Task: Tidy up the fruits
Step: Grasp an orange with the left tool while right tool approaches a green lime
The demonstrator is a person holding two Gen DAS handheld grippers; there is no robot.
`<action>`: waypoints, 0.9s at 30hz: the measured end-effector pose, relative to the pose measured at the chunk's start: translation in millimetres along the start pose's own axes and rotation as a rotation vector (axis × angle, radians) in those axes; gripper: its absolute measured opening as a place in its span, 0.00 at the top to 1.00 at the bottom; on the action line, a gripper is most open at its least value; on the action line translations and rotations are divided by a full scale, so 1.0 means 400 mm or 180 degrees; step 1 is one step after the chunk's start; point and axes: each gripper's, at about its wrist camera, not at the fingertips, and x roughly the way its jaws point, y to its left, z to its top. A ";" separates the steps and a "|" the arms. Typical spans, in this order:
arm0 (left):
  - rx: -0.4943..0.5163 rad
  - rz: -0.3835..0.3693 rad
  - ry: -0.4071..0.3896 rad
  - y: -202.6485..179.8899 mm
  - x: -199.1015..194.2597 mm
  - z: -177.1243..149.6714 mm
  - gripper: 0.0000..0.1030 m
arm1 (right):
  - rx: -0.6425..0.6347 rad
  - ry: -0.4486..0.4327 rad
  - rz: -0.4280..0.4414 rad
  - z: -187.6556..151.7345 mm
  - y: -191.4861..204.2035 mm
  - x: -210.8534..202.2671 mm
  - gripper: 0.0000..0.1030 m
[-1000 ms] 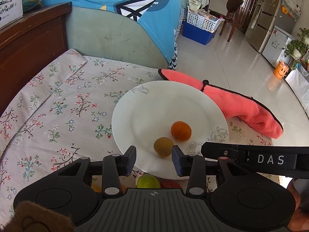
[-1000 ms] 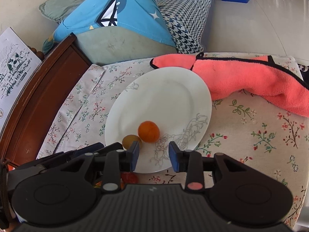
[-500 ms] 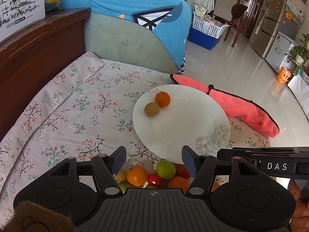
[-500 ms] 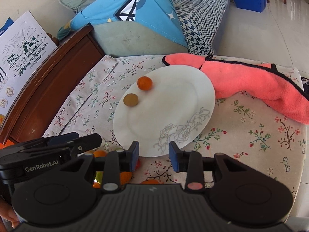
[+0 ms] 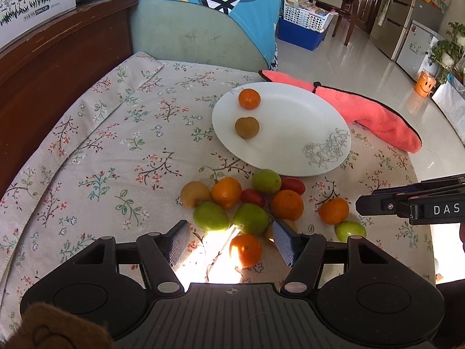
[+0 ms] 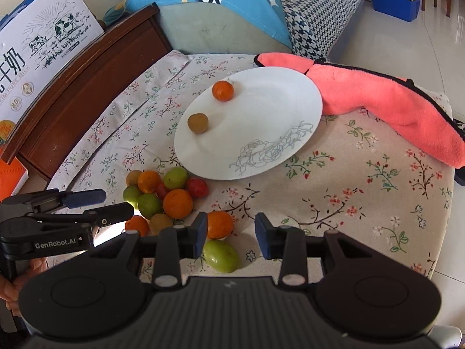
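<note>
A white plate (image 5: 290, 133) (image 6: 261, 110) on the floral cloth holds an orange (image 5: 249, 98) (image 6: 223, 90) and a brownish-green fruit (image 5: 247, 127) (image 6: 197, 122). In front of it lies a pile of fruit (image 5: 250, 200) (image 6: 162, 192): oranges, green fruits and small red ones. My left gripper (image 5: 231, 241) (image 6: 116, 202) hangs open over the pile's near edge, with a sunlit orange (image 5: 245, 250) below its gap, untouched. My right gripper (image 6: 231, 237) (image 5: 366, 197) stands narrowly open above a lone orange (image 6: 219, 224) and a green fruit (image 6: 221, 256), holding nothing.
A pink cloth (image 5: 377, 116) (image 6: 392, 107) lies behind and right of the plate. A dark wooden cabinet (image 5: 58, 58) with a milk carton box borders the left. A sofa with a blue cover stands behind. The table edge drops off at the right.
Both grippers have drawn back from the plate to the fruit pile, which has come into view. The left jaws have widened. The two fruits stay on the plate.
</note>
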 end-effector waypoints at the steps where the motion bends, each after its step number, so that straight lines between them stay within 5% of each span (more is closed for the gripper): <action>1: 0.0037 -0.0006 0.0014 -0.005 -0.001 -0.009 0.40 | -0.0024 0.0024 0.0002 -0.006 0.001 0.001 0.63; 18: 0.0314 0.0063 0.0097 -0.032 0.039 -0.044 0.41 | -0.0333 0.0261 0.0006 -0.046 0.036 0.034 0.60; 27: 0.0302 0.0039 0.0145 -0.031 0.062 -0.049 0.58 | -0.0466 0.0301 -0.0100 -0.052 0.053 0.055 0.60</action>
